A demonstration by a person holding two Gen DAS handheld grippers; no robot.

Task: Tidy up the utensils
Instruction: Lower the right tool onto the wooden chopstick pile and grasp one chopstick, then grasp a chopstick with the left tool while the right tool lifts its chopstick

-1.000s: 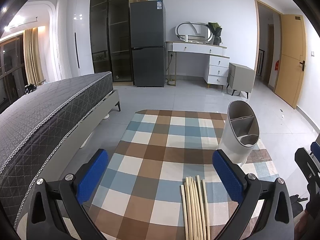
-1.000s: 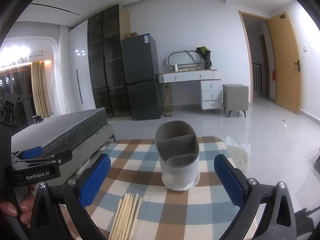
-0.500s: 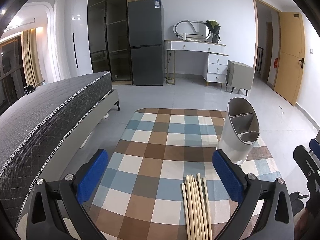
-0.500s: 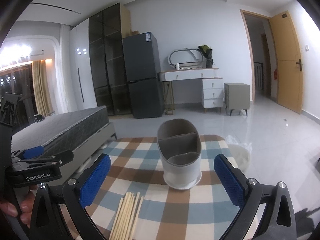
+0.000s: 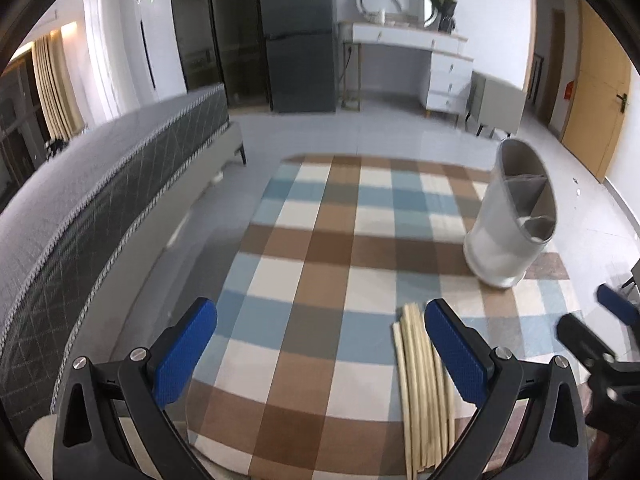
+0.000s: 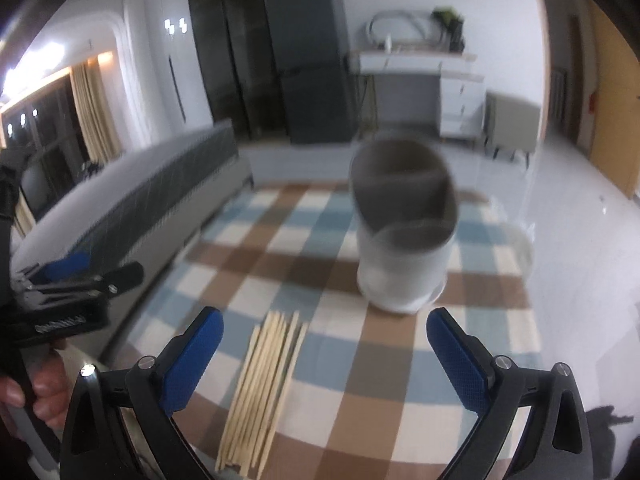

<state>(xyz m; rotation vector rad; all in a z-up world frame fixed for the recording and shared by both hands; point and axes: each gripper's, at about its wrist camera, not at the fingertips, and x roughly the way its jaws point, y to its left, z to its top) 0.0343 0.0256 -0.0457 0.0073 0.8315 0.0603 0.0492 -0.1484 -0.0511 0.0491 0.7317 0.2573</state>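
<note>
Chopsticks [image 6: 262, 390] in a loose bundle near the front edge of the bench [image 5: 340, 216], lying on the checked brown, blue and cream cloth, tips pointing away from the cameras. Pale wood, roughly parallel, fanned slightly at the far end.

Utensil holder [image 6: 402, 232] upright on the same cloth, further back and to the right of the bundle, well apart from it. Grey oval tub, inner dividers visible in the left wrist view [image 5: 512, 220]; compartments look empty as far as I can see into them. Right wrist view is motion-blurred, so divider detail there is unreadable.

Left tool [image 5: 320, 348]: released, blue pads wide apart, nothing between them but cloth. Chopsticks [image 5: 420, 392] sit just inside its right finger [image 5: 456, 352], which overlaps part of the bundle; contact not clear.

Right tool [image 6: 324, 356]: jaws closing, pads not pressing on anything. In its own view the bundle lies below and between the fingers, nearer the left pad [image 6: 192, 360]; holder sits beyond the tips. Not gripping.

Each tool shows at the edge of the other's view: right one at the right edge of the left wrist view [image 5: 600, 340], left one at the left edge of the right wrist view [image 6: 68, 292], with a person's fingers [image 6: 44, 392] wrapped on its handle.

Bed [image 5: 100, 208] runs along the left side of the bench.
</note>
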